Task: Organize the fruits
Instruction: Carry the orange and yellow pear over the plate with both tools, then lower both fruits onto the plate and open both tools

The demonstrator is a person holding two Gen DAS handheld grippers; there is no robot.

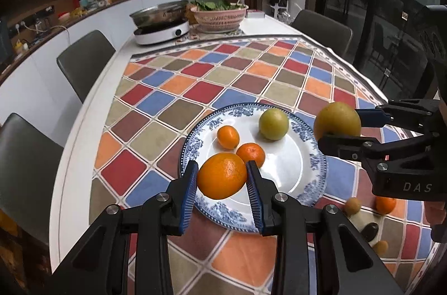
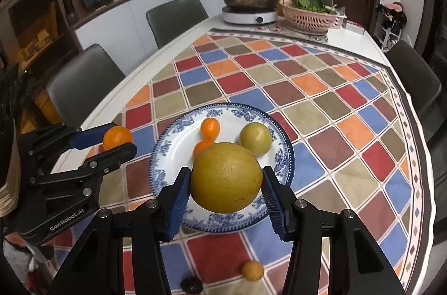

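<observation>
Orange [image 1: 222, 175] is clamped in left tongs [image 1: 220, 183], yellow-green fruit [image 2: 226, 177] in right tongs [image 2: 223, 191]; both are held above plate [image 1: 282, 184], directly below.

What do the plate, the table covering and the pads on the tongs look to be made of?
Plate: likely glazed ceramic or porcelain; glossy white face with a blue printed rim.
Table covering: probably a wipeable vinyl or coated cloth; flat printed checks and a slight sheen, though fabric cannot be ruled out.
Pads on the right tongs: blue, finely ribbed, apparently rubber or soft plastic.
</observation>
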